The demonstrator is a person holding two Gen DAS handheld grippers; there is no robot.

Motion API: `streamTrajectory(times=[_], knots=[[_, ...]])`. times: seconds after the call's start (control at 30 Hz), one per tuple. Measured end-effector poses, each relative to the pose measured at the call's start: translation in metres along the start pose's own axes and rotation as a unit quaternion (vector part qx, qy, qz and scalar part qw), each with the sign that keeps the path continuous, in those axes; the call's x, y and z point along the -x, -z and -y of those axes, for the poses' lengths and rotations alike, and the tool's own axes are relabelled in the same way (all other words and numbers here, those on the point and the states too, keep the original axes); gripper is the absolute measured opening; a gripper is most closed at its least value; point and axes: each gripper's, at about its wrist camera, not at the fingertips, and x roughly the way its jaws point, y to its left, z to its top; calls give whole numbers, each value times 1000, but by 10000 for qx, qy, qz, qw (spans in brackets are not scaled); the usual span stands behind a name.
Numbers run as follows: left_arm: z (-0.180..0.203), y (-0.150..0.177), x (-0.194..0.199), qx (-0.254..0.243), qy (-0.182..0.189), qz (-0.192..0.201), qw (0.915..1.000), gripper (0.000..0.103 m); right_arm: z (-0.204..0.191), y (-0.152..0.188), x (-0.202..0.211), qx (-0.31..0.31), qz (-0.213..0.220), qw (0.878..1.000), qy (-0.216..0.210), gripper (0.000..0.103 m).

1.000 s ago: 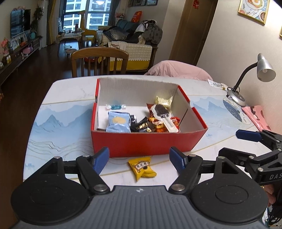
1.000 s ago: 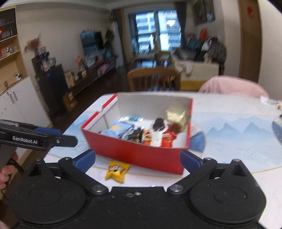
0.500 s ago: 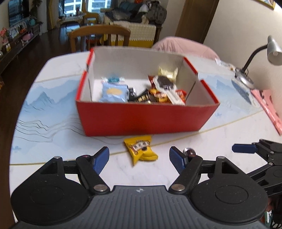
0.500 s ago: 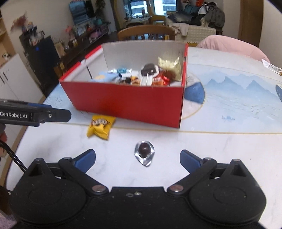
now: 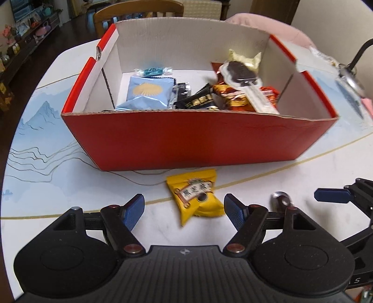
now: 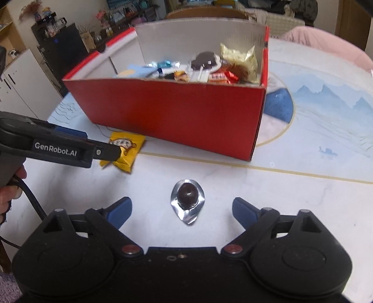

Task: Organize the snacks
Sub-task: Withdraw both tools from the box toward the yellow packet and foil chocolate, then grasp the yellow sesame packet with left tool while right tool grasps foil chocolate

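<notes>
A red cardboard box (image 5: 198,142) (image 6: 177,111) holding several wrapped snacks stands on the marble table. A yellow snack packet (image 5: 197,195) (image 6: 124,149) lies on the table in front of it. My left gripper (image 5: 184,211) is open, and the packet lies between its blue fingertips, untouched. A foil-wrapped dark chocolate (image 6: 187,198) (image 5: 281,200) lies to the right of the packet. My right gripper (image 6: 181,209) hovers low over the chocolate; its jaws are closing, with the chocolate between them and the pads clear of it.
A desk lamp (image 5: 352,70) and a pink item stand at the table's right edge. A wooden chair (image 5: 137,9) and a pink-covered chair (image 6: 326,44) sit behind the table. A hand (image 6: 11,186) holds the left gripper's handle.
Both grippers have dropped toward the table and tilted downward. The packet and the chocolate now sit between their fingertips. The right gripper's jaws have narrowed.
</notes>
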Motion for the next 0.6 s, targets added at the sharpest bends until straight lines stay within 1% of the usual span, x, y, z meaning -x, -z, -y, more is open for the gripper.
streamTrajectory(times=[0.13,0.17,0.33,0.4,0.43,0.5,0.53,0.6], knots=[[4,-5,-11,-64,-29,-76,9999,75,-5,-3,-12,383,-174,9991,31,79],[4,-6,-13,-77,-22,-103,9999,75,-6,-4,-15,440,-220,9988,22,75],[6,-10,-23,-112,-49,-205,9997,73,-11,-8,-19,677,-193,9975,78,66],[7,-11,-27,-133,-30,-239,9996,68,-13,-9,-19,798,-196,9966,104,58],[8,-11,-28,-127,-29,-262,9996,65,-15,-9,-19,842,-203,9962,122,57],[8,-11,-30,-143,-35,-273,9995,63,-17,-8,-19,905,-215,9956,129,52],[8,-11,-31,-162,-42,-270,9995,61,-18,-8,-19,928,-218,9954,134,51],[8,-10,-31,-178,-22,-265,9995,57,-20,-8,-18,983,-211,9947,195,47]])
